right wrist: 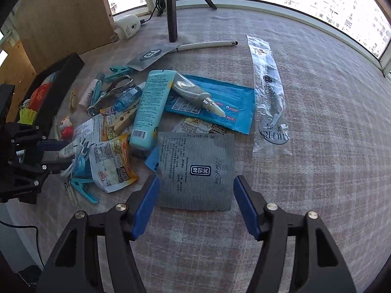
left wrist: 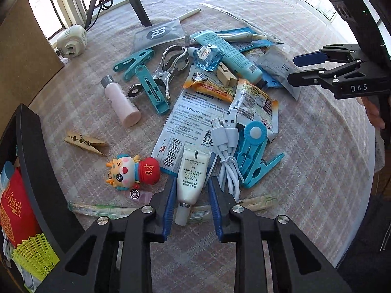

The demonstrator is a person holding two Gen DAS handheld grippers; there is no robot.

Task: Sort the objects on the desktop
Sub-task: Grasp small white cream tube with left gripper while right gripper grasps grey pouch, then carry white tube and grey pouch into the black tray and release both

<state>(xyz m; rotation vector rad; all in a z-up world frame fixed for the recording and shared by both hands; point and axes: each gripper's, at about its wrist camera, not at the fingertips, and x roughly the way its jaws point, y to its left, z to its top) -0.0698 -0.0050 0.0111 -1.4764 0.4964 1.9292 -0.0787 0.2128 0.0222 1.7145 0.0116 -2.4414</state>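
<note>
A pile of small objects lies on the checked cloth. My left gripper [left wrist: 192, 185] has its blue pads on both sides of a small white cream tube [left wrist: 191, 177], closed on it. The tube lies on a printed packet [left wrist: 185, 119] beside a white USB cable [left wrist: 226, 144]. In the right wrist view the left gripper [right wrist: 64, 155] holds the same tube [right wrist: 67, 150]. My right gripper [right wrist: 194, 190] is open and empty, its pads flanking the near end of a grey striped tea sachet [right wrist: 195, 169]. It also shows at the right of the left wrist view [left wrist: 293, 69].
A black bin [left wrist: 36, 161] with red and yellow items stands at the left. Teal clips [left wrist: 254, 156], a metal clamp [left wrist: 168, 66], a pink bottle [left wrist: 121, 102], a wooden peg [left wrist: 85, 142], a dragon keychain [left wrist: 132, 171], a blue tube [right wrist: 150, 107], a clear wrapper [right wrist: 268, 92] and a pen [right wrist: 207, 45] lie around.
</note>
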